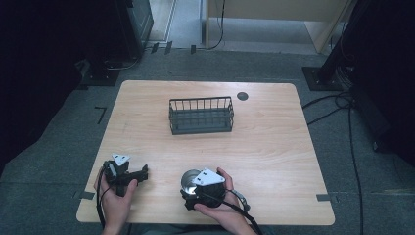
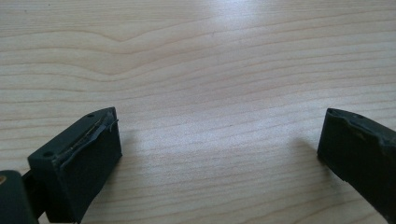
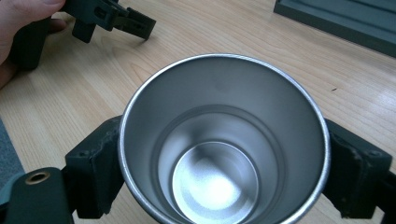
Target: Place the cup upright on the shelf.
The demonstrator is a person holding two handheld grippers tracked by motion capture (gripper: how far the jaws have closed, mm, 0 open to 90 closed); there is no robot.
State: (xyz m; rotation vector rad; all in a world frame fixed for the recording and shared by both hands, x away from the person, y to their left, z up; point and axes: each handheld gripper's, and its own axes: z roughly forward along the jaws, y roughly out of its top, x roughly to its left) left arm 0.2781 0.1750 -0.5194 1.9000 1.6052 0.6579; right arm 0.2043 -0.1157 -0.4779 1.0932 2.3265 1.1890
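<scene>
The right tongs [image 3: 223,154] have their two black jaws pressed against opposite sides of a steel cup [image 3: 223,140], which stands upright between them, its mouth open to the camera and its inside bare and shiny. In the high view these right tongs [image 1: 192,188] sit at the lower centre of the frame, held in the person's right hand [image 1: 220,208], with the cup [image 1: 188,180] showing as a silvery round just to the left of the grey plate.

The left tongs [image 2: 219,144] are spread wide, nothing between the jaws but bare wood grain. In the high view the left tongs [image 1: 142,174] lie at the lower left of the frame, in the left hand [image 1: 115,198], well apart from the cup.

Farther up, near the middle of the desk [image 1: 274,147], stands one dark wire basket [image 1: 201,115]. A small dark round disc [image 1: 242,96] sits toward the desk's upper edge.

Counted: two tongs, one cup, one basket, one disc.
</scene>
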